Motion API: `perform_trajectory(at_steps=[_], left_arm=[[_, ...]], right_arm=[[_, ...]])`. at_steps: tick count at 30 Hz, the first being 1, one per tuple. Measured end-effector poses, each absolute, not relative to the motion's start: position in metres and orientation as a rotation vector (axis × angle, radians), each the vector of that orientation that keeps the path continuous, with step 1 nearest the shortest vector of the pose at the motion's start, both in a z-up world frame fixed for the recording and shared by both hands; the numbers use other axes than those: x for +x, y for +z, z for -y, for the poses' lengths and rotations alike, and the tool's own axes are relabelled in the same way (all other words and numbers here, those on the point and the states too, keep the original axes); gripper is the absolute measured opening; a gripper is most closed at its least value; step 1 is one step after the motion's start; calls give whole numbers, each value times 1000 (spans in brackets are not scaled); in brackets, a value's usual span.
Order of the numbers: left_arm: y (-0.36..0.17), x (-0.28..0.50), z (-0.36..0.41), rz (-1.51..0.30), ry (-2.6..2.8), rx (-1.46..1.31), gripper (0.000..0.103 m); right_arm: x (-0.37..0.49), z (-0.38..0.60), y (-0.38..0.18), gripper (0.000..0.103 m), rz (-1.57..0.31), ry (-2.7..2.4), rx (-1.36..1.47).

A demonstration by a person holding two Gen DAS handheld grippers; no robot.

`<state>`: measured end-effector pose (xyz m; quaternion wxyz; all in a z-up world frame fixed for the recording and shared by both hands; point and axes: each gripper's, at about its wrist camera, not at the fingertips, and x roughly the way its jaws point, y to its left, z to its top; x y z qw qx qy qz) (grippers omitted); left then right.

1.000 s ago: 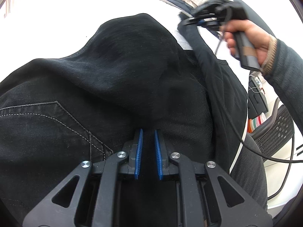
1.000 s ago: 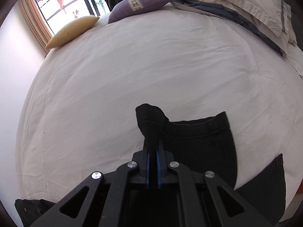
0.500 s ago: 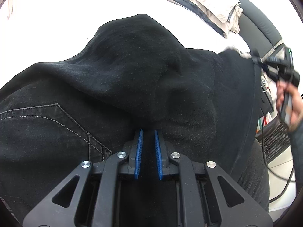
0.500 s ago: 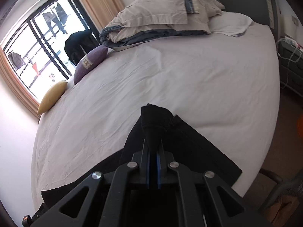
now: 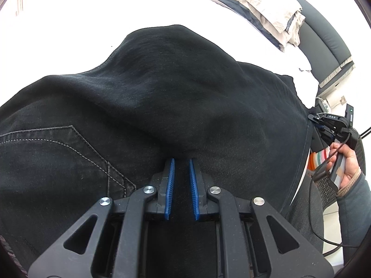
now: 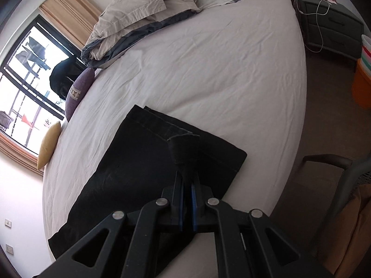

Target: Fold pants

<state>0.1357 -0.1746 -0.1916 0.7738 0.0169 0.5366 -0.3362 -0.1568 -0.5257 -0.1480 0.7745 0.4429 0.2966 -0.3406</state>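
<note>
The black pants [image 6: 148, 173] lie stretched over the bed [image 6: 208, 69], filling the lower frame. Both the left gripper [image 5: 180, 162] and right gripper [image 6: 186, 180] pinch fabric; a shallow bite could slip, collapsing the fold.

L gripper [image 5: 180, 162] sits low over the pants [image 5: 150, 97], blue pads [image 5: 170, 185] nearly parallel w/ a narrow gap, dark cloth pinched between them. R gripper [image 6: 186, 180] clamps a bunched leg-hem fold of the pants, pads close together, fabric sticking up past the tips. In left wrist view, R hand [image 5: 343, 164] grips its handle at the pants' right edge, grey sleeve at wrist, gripper pointing toward the pants.
</note>
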Motion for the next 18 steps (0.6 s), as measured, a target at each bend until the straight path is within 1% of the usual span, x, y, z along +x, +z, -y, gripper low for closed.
perform_trajectory(at_steps=[6, 18], left_arm=[[-187, 138, 187, -1155, -709, 65, 13], [-190, 129, 184, -1126, -717, 74, 13]], right_arm=[[-166, 533, -158, 5, -620, -741, 1018], [-171, 532, -161, 5, -631, -796, 1000]])
